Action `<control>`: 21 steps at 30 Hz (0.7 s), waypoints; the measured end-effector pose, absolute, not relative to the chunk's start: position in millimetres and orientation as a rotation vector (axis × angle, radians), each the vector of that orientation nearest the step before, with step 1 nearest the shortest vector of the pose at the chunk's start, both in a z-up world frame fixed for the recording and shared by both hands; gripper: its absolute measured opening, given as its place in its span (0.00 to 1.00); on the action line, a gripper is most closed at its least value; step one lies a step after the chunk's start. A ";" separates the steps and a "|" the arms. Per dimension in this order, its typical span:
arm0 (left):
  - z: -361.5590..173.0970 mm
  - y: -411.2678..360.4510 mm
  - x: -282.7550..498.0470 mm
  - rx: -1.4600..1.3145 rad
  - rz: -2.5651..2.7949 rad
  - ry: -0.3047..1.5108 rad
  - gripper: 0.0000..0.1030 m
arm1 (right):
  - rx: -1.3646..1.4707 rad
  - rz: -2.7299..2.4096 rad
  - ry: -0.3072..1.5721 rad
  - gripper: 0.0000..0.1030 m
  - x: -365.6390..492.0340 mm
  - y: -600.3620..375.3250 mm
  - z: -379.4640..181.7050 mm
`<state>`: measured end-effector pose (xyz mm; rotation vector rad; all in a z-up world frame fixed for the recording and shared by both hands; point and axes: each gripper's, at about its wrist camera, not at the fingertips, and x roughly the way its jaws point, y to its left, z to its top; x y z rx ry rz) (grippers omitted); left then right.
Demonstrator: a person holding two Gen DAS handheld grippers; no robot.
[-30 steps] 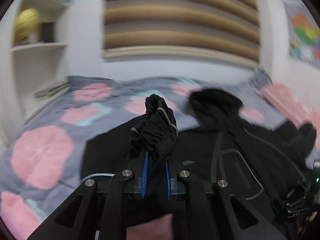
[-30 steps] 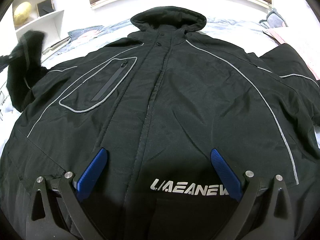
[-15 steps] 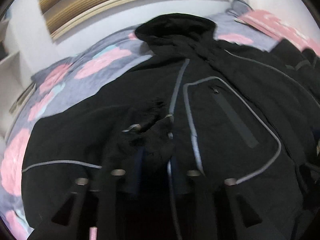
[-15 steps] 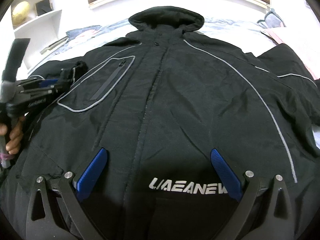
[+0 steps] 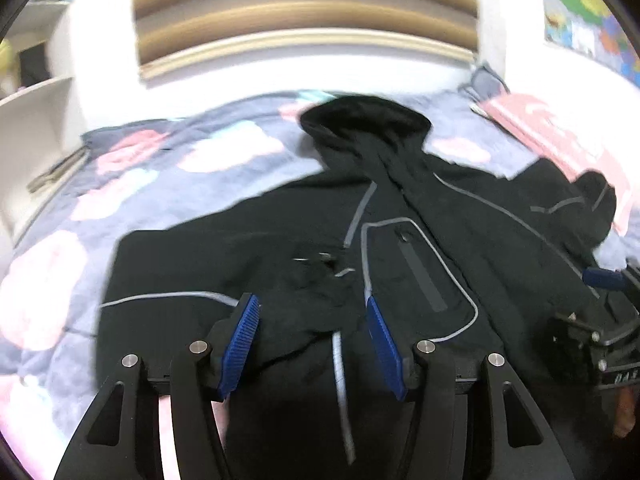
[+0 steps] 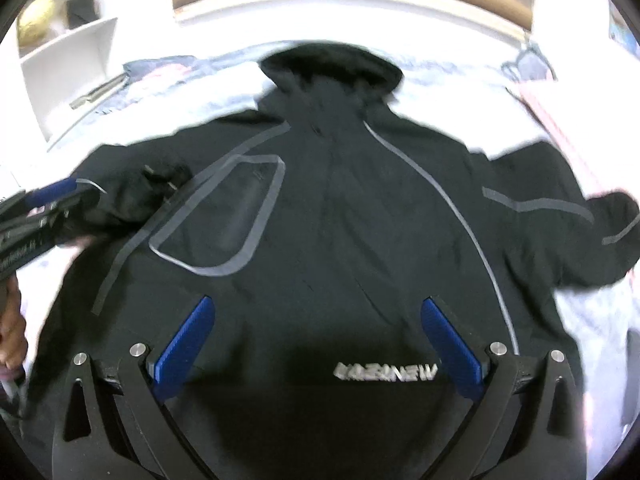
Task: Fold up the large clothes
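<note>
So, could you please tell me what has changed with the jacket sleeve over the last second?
The left gripper carried the sleeve cuff across onto the jacket chest and let go; its jaws are opening with the cuff lying loose beyond them. The right gripper stayed open above the hem; the other sleeve stayed spread out.

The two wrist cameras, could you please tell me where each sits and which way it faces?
Left wrist: on the left hand-held gripper, looking down over the black jacket towards the hood; its opening jaws are clear of the folded-in sleeve cuff.
Right wrist: on the right hand-held gripper, open over the hem logo; a hand shows at left.
Shared: jacket, chest pocket, bedspread, each other's gripper.
</note>
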<state>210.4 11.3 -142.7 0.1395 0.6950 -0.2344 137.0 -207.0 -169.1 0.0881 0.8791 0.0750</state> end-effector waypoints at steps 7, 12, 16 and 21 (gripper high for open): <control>-127.2 86.2 184.0 0.016 -0.074 0.709 0.56 | 0.112 0.289 0.864 0.97 169.3 -143.0 -128.2; -134.1 129.6 179.7 -0.064 -0.009 0.722 0.56 | 0.096 0.382 0.894 0.80 211.1 -87.2 -135.6; -143.4 146.2 178.0 -0.091 0.018 0.731 0.56 | 0.139 0.369 0.971 0.79 238.6 -64.2 -165.2; -155.8 151.2 182.5 -0.114 0.008 0.746 0.56 | 0.252 0.384 1.013 0.78 269.5 -50.9 -189.3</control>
